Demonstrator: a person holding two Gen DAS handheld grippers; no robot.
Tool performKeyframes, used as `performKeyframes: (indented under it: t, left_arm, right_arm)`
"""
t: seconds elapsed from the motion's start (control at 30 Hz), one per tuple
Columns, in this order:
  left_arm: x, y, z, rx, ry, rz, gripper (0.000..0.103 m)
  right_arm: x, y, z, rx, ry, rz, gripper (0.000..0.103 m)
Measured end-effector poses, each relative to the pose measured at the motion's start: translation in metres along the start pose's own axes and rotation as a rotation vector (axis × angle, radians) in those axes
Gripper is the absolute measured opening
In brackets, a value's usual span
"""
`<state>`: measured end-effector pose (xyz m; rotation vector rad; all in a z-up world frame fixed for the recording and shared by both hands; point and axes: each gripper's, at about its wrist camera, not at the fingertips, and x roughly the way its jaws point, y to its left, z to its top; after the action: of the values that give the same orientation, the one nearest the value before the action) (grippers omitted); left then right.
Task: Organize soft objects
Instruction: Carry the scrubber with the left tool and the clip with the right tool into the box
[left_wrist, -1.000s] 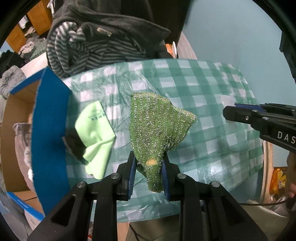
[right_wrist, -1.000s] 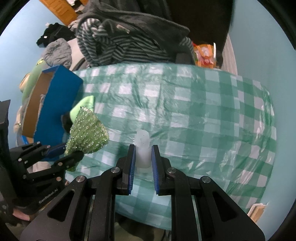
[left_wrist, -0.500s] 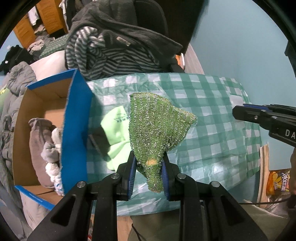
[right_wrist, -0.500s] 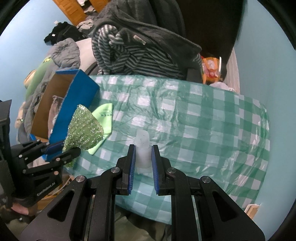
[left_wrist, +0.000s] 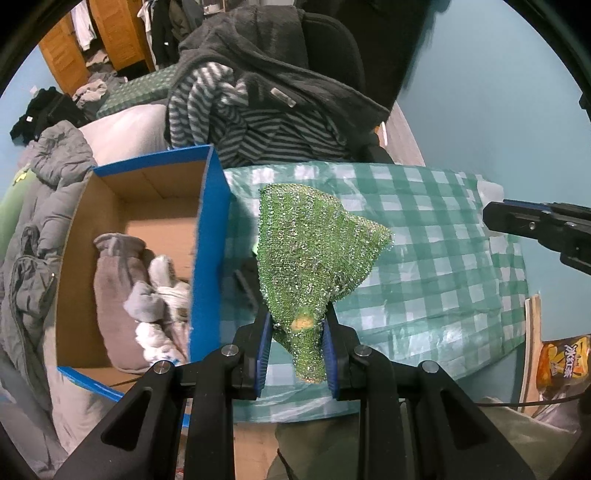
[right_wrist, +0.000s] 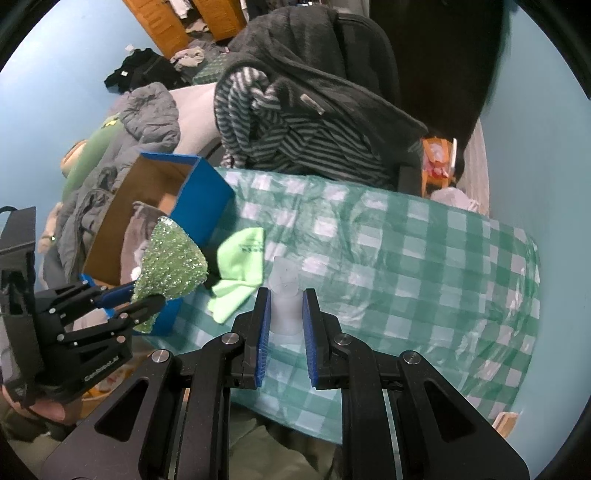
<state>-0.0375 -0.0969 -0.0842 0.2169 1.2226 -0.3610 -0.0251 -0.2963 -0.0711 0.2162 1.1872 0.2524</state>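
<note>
A sparkly green sequin cloth (left_wrist: 314, 251), fanned into a cone with 1 orange spot, is pinched by the left gripper (left_wrist: 297, 332) beside the blue box (left_wrist: 208, 236). A whitish translucent piece (right_wrist: 285, 295) is clamped in the right gripper (right_wrist: 286, 314).

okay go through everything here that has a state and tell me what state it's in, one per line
left gripper: shut on the sparkly green cloth
sparkly green cloth: held off the table
right gripper: shut on a whitish object
blue box: open, soft items inside
lime green cloth: lying crumpled on the table
</note>
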Motion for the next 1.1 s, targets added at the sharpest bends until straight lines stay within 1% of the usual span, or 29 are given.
performKeyframes:
  t: [0.33, 0.6, 0.9, 1.1]
  left_arm:
    - [-0.012, 0.038, -0.001, -0.046, -0.015, 0.009, 0.025]
    - [-0.015, 0.078, -0.008, -0.1, -0.018, 0.03, 0.025]
    - [0.0, 0.127, -0.015, -0.182, 0.011, 0.041, 0.025]
    - [0.011, 0.158, -0.021, -0.21, 0.032, 0.06, 0.025]
  right_arm:
    - [-0.003, 0.035, 0.016, -0.028, -0.012, 0.022, 0.015]
    - [0.011, 0.069, 0.032, -0.069, 0.0, 0.049, 0.015]
    - [0.033, 0.106, 0.047, -0.12, 0.027, 0.078, 0.015]
    - [0.047, 0.13, 0.054, -0.146, 0.043, 0.094, 0.015]
